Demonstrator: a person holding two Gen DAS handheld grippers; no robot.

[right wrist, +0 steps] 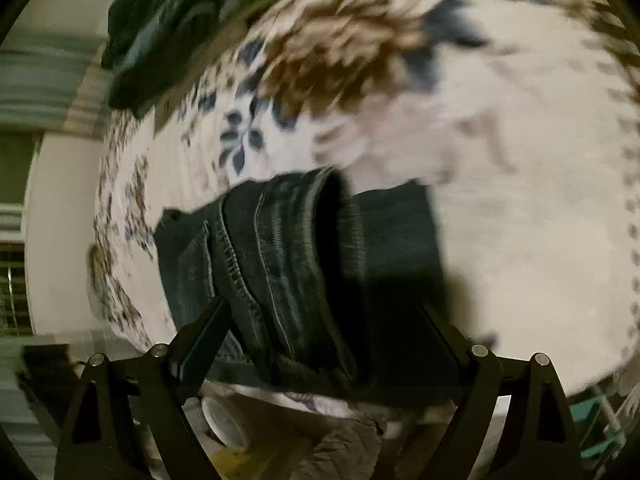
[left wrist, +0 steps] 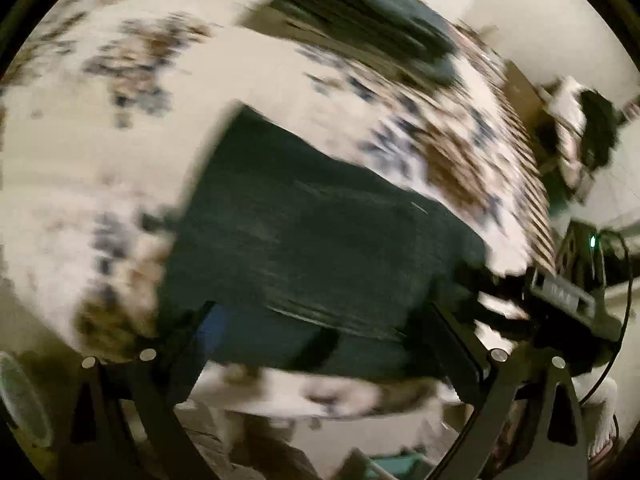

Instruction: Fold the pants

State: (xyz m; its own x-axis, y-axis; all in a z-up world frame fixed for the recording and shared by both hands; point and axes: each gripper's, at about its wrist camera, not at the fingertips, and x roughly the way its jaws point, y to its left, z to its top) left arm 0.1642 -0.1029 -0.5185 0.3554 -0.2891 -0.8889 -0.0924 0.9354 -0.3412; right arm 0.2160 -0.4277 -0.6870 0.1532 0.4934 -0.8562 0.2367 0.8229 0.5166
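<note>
Dark denim pants (left wrist: 320,232) lie folded on a floral bedspread (left wrist: 120,160), blurred by motion. My left gripper (left wrist: 320,320) is open above their near edge, its fingers (left wrist: 200,320) spread wide with the cloth below and between them, not pinched. The right tool's black housing (left wrist: 568,304) shows at the pants' right end. In the right wrist view the pants (right wrist: 280,248) show a rolled, stitched fold running away from me. My right gripper (right wrist: 324,312) is open and straddles that fold, fingers (right wrist: 216,316) wide on either side of it.
A heap of other dark clothes (left wrist: 368,16) (right wrist: 172,28) sits at the far end of the bed. The bed's near edge (right wrist: 320,400) runs just below the fingers. A white roll (right wrist: 228,424) and a teal basket (right wrist: 596,420) are on the floor.
</note>
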